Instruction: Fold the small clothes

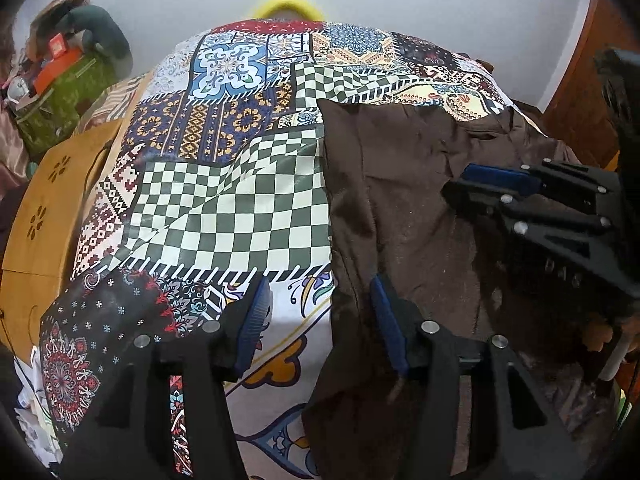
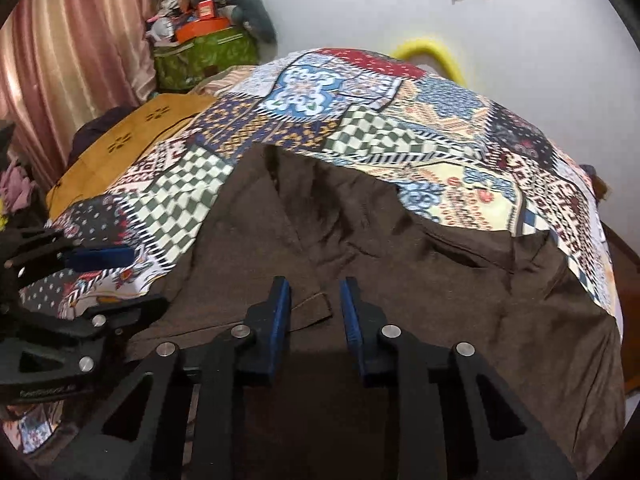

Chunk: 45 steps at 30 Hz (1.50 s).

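The brown cloth (image 2: 360, 240) lies on the patchwork sheet (image 1: 224, 208), under both grippers. The left gripper (image 1: 320, 320) is half open, holding nothing, over the cloth's edge. The right gripper (image 2: 316, 312) tilts down, a little open, holding nothing.

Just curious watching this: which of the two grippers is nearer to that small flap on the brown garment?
Right. The right gripper hangs directly over the flap, jaws parted, not gripping. The left gripper sits off to the side, at the brown garment's edge by the patchwork sheet.

A dark brown garment (image 2: 360, 240) lies spread flat and lightly creased, filling the view from centre toward five o'clock, folded edge at nine o'clock.
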Tool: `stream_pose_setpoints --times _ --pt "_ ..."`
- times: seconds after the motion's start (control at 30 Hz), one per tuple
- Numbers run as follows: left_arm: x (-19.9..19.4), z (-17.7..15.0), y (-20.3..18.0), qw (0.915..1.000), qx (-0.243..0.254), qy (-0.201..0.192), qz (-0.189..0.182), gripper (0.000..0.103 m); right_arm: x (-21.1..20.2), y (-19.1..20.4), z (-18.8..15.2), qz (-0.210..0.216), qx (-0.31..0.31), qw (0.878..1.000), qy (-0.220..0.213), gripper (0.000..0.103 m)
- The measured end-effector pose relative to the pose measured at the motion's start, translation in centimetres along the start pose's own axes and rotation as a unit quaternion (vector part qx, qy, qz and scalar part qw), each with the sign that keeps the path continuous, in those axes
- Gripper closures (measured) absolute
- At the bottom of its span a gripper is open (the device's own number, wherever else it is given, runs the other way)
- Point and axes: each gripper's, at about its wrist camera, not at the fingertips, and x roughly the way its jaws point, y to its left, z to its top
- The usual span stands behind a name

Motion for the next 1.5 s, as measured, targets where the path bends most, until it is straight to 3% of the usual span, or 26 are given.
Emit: stream_pose_setpoints --times 0.17,0.33,0.57,0.9,1.13,1.5 --pt "-0.5 -0.2 -0.2 1.0 0.001 -0.001 0.008 0.048 -1.1 -0.7 0.0 -0.028 0.006 1.0 -0.006 0.079" --pt "-2.5 -0.1 -0.7 0.9997 0.003 -0.013 0.02 0.049 -5.0 -1.7 -0.2 -0.027 0.023 0.999 -0.037 0.077" --pt "-7.9 0.5 -3.1 0.9972 0.02 -0.065 0.031 0.048 -11.7 -3.0 -0.9 -0.041 0.04 0.994 -0.093 0.05" --pt "-13.2 1.3 -8.2 0.9897 0.049 -0.134 0.016 0.037 -18.4 -7.3 -4.9 -0.09 0.064 0.986 -0.122 0.043" --pt "-11.2 2.4 -11.2 0.9904 0.061 -0.124 0.004 0.032 -19.5 -12.2 -8.9 -0.122 0.115 0.98 -0.103 0.043" --pt "-3.3 3.2 -12.0 0.9984 0.036 -0.039 -0.019 0.032 -15.3 -17.9 -13.1 -0.14 0.168 0.975 -0.037 0.043"
